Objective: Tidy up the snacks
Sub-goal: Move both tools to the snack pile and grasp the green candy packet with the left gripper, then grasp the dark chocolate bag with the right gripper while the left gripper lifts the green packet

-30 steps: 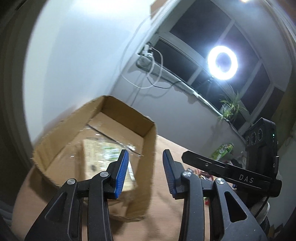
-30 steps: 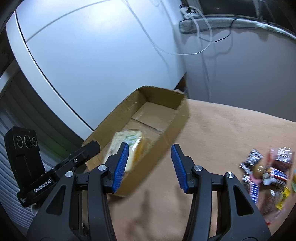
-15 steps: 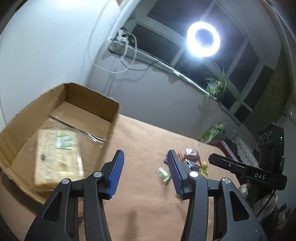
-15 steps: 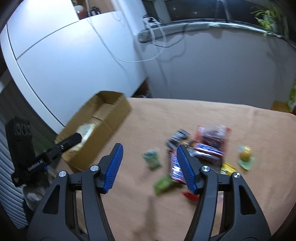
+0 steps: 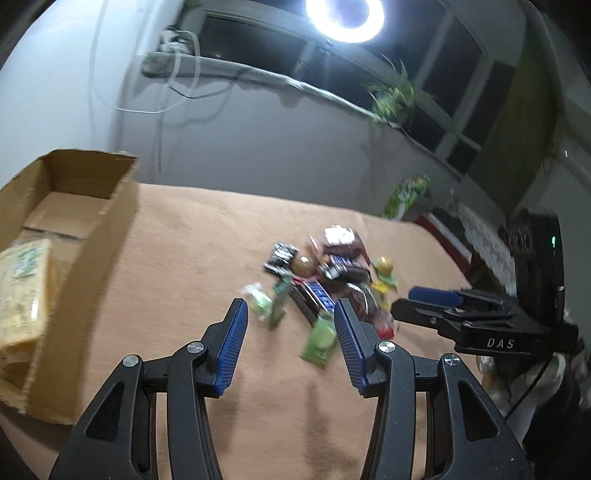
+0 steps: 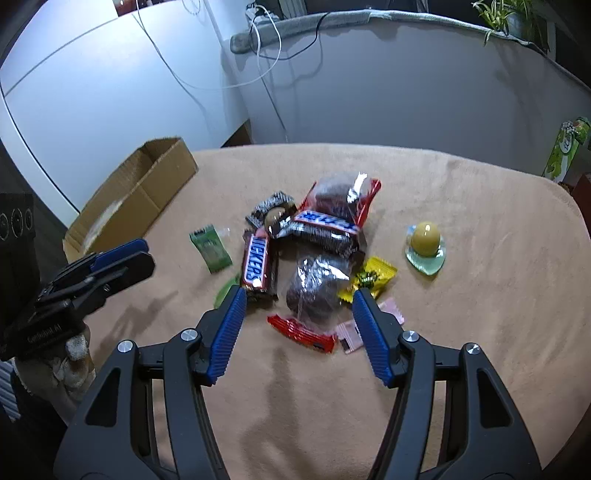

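Left wrist view: left gripper [image 5: 288, 341] over the tan tablecloth [image 5: 184, 258], jaws parted to a middling gap, nothing between the pads. The snack pile [image 5: 328, 266] is the landmark here. It lies just beyond the fingertips, blurred. A green sachet [image 5: 318, 341] sits at the near edge of the pile, close to the right-hand finger but apart from it. A pale green packet [image 5: 258, 300] lies at the pile's left edge. The cardboard box [image 5: 92, 236] stands well left of the pile, open on top, with a clear-wrapped pale yellow block [image 5: 22, 284] inside. The right gripper [image 5: 436, 297] shows from the side, right of the pile; can't tell its gap from this view. A ring light [image 5: 345, 16] and a potted plant [image 5: 393, 98] are up behind the pile.

Right wrist view: right gripper [image 6: 297, 332] hangs over the near side of the same snack pile [image 6: 314, 251], jaws at a mid gap and empty, pads clear of every wrapper. A dark cake in clear wrap [image 6: 317, 291] and a red wrapper [image 6: 301, 332] lie in line with the gap. A Snickers bar [image 6: 256, 262] is at the pile's left, a second bar [image 6: 325, 221] across the middle, a yellow sachet [image 6: 369, 277] to the right. A yellow jelly cup [image 6: 425, 240] sits apart, right of the pile. The left gripper [image 6: 118, 254] is left of the pile
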Demonstrator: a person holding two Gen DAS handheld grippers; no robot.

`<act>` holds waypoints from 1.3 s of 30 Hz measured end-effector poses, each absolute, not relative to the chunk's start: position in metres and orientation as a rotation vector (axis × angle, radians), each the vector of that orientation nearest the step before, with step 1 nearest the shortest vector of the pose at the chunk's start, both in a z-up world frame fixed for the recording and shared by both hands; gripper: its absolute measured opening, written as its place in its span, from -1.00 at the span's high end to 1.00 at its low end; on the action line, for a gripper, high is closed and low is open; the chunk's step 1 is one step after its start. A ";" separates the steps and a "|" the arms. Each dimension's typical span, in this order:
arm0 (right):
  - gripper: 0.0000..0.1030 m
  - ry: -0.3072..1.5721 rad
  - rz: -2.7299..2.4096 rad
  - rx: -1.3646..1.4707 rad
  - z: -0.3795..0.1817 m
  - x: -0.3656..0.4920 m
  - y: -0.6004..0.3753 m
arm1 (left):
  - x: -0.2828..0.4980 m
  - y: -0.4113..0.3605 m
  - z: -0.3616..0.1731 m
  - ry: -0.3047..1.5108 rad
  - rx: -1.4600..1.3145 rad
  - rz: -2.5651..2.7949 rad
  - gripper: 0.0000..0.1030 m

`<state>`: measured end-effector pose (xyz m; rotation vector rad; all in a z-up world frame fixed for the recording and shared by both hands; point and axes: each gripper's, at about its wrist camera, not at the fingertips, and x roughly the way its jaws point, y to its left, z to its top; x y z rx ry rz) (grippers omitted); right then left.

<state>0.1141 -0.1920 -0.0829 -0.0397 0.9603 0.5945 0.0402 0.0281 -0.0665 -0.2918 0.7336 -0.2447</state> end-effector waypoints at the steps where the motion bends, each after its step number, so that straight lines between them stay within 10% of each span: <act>1: -0.22 0.964 0.593 -0.044 -0.086 0.113 -0.191 | 0.042 0.026 -0.068 0.741 -0.286 -0.251 0.08; 18: -0.08 1.058 0.616 -0.029 -0.118 0.144 -0.179 | 0.063 -0.007 -0.103 0.878 -0.219 -0.298 0.08; 29: 0.14 1.067 0.639 -0.049 -0.121 0.148 -0.166 | 0.066 -0.019 -0.106 0.892 -0.159 -0.300 0.58; 39: 0.19 1.061 0.635 -0.028 -0.121 0.144 -0.170 | 0.065 -0.021 -0.105 0.873 -0.153 -0.303 0.63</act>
